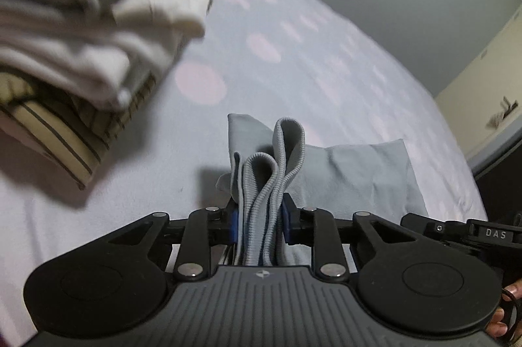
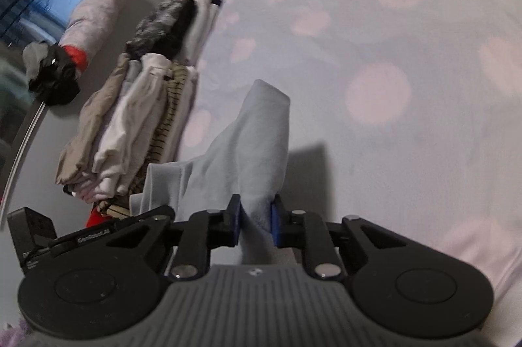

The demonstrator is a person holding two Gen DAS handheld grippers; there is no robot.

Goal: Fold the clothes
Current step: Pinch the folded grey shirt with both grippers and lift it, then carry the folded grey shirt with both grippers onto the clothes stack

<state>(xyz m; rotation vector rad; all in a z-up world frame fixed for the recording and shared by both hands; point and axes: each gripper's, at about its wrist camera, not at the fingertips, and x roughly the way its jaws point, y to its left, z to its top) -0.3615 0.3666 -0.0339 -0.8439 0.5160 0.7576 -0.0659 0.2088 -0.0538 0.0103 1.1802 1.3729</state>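
A light blue-grey garment lies on the bed, partly lifted at two spots. My left gripper is shut on its bunched ribbed waistband, which stands up in folds between the blue pads. My right gripper is shut on a gathered edge of the same garment, whose cloth rises in a peak beyond the pads. The other gripper's black body shows at the right edge of the left wrist view.
A stack of folded clothes, beige, white and striped, sits on the bed to the left; the folded stack also shows in the right wrist view. Rolled bedding and dark clothing lie beyond it. A wall and cabinet stand at right.
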